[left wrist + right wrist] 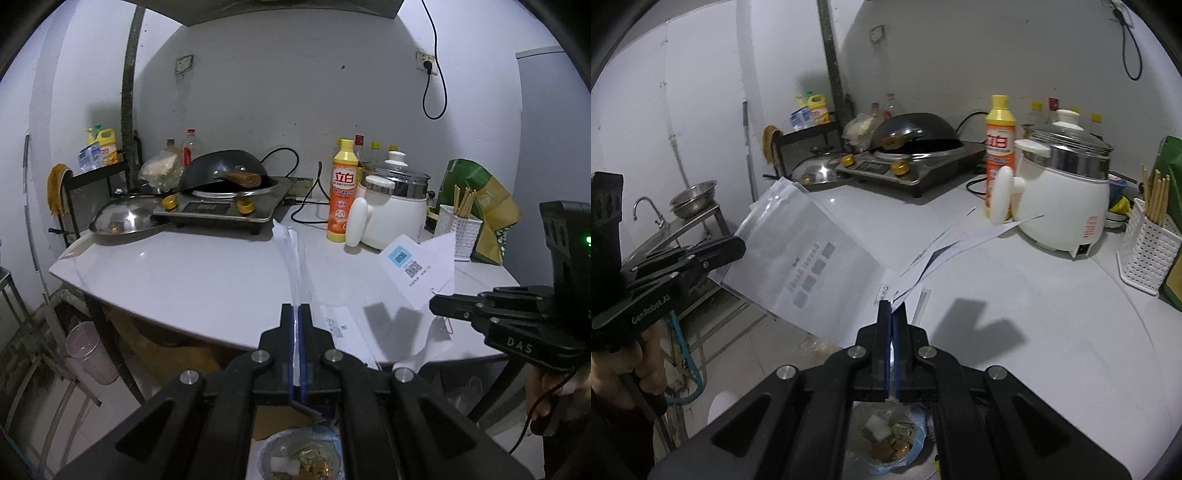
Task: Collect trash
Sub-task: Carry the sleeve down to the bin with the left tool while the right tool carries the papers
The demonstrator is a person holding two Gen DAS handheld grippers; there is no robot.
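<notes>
The left gripper is pinching a thin white plastic bag between its closed jaws. In the left wrist view the bag is showing edge-on as a narrow white strip going up and away. In the right wrist view it is spreading out flat, with grey squares printed on it, hanging over the near left edge of the white counter.

The right gripper is squeezing its jaws shut on white paper slips. One slip is showing a blue square code and a black one. The slips are sticking up above the counter, near its right side.

Below both grippers, close to the floor, an open bin bag with food scraps is sitting.

Farther away on the counter, a white electric cooking pot with a glass lid is standing on the right. Just left of it an orange and yellow dish soap bottle is standing upright. A white holder with wooden chopsticks is sitting at the far right. At the far left, a black wok is leaning tilted on a silver stove, and a shiny metal lid is lying beside it.
</notes>
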